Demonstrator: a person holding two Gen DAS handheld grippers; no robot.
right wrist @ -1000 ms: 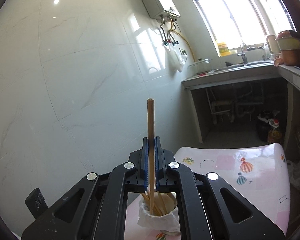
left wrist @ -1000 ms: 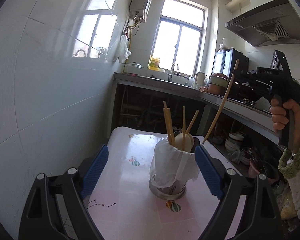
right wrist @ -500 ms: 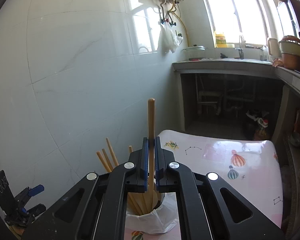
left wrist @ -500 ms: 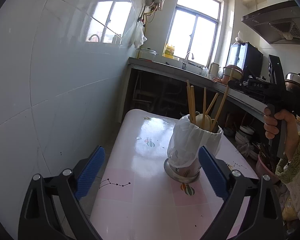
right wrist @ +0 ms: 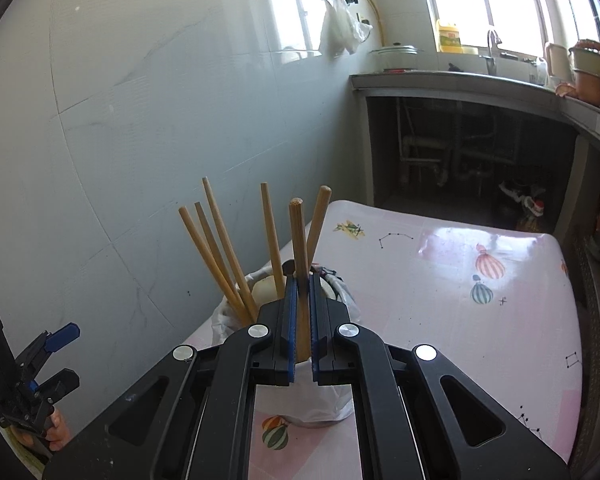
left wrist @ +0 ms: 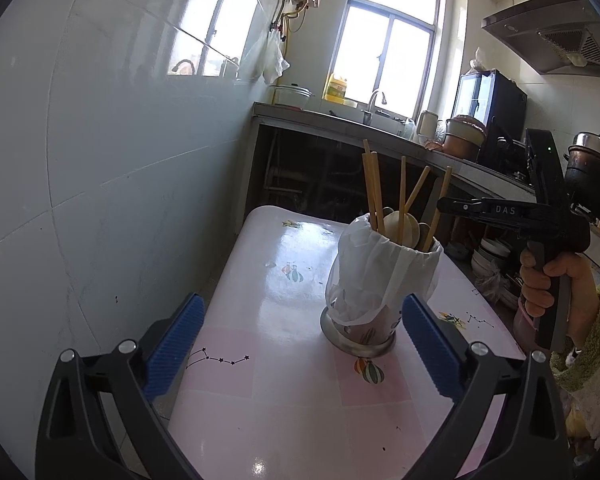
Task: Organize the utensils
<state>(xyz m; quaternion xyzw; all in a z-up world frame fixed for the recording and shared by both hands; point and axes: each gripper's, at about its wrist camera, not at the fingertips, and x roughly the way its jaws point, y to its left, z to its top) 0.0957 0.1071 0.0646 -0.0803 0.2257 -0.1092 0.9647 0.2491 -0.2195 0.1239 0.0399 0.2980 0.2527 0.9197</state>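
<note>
Utensil holder (left wrist: 374,300) upright mid-table (left wrist: 284,400), lined with white bag, chopsticks inside. Left claw (left wrist: 300,344) still opening, flanking holder without contact. Right claw (right wrist: 301,320) clamped on chopstick (right wrist: 299,248) half-inserted. Risk: tipping holder if chopstick snags liner.

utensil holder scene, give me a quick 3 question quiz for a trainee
1. True or false: the right gripper is shut on a chopstick.
2. What covers the utensil holder? A) a white plastic bag B) a metal lid C) a towel
3. Fill in: the left gripper holds ____, its jaws opening either side of the holder on the table.

Key: 1 true. 2 A. 3 nothing.
</note>
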